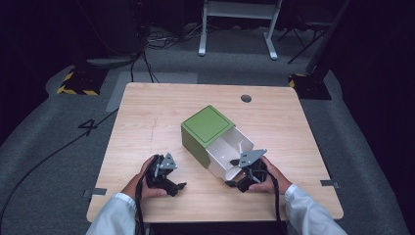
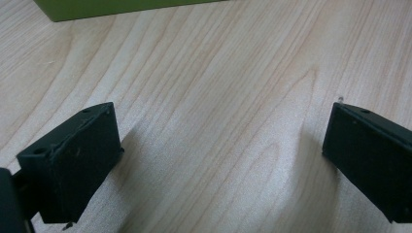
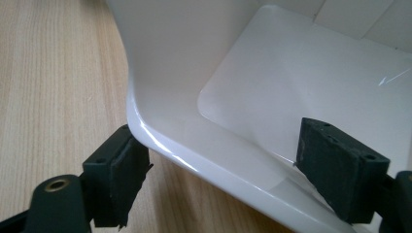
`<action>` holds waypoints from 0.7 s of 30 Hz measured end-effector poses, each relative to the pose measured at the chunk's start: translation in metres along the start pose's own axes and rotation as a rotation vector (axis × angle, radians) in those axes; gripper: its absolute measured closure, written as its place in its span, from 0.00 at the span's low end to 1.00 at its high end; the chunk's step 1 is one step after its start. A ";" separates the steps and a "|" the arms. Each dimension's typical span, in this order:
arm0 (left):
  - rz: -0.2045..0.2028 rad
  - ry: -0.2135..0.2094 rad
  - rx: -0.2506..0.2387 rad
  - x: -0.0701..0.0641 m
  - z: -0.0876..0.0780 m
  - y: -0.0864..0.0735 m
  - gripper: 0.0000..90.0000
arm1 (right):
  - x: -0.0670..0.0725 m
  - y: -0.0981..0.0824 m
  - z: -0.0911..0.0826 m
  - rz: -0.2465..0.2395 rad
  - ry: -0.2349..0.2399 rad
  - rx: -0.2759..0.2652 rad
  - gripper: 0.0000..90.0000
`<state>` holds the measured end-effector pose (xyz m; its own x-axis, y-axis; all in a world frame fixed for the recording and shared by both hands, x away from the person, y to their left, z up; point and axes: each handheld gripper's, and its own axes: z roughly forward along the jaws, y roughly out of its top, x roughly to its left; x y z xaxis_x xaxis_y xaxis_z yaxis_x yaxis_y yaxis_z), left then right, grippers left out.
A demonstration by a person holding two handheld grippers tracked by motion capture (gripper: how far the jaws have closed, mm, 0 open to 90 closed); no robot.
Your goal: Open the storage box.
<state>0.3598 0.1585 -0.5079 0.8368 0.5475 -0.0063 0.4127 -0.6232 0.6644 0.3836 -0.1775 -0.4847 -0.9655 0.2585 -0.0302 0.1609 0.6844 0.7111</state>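
Green box mid-table, white inner drawer pulled out, empty

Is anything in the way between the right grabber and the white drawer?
Nothing visible. The right gripper already straddles the front wall of the white plastic drawer, pulled partly out of the green box: one jaw outside, one inside.

One wooden table, one green box with one white drawer, two grippers: left gripper, right gripper.

A lab or recording studio is indicated: a wooden table is set on grey carpet, surrounded by black drapes, loose cables, hazard-taped stand bases and a floor mark "4"
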 end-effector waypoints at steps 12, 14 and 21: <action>0.000 0.000 0.000 0.000 0.000 0.000 0.01 | 0.007 -0.010 -0.006 -0.017 0.008 0.009 0.20; 0.000 0.000 0.000 0.000 0.000 0.000 0.01 | 0.008 -0.012 -0.007 -0.017 0.010 0.007 0.20; -0.001 0.000 0.001 0.000 0.000 0.000 0.01 | 0.009 -0.013 -0.007 -0.021 0.001 0.005 0.20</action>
<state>0.3596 0.1585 -0.5079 0.8361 0.5485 -0.0068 0.4139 -0.6227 0.6640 0.3709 -0.1889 -0.4893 -0.9689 0.2433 -0.0446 0.1415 0.6931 0.7068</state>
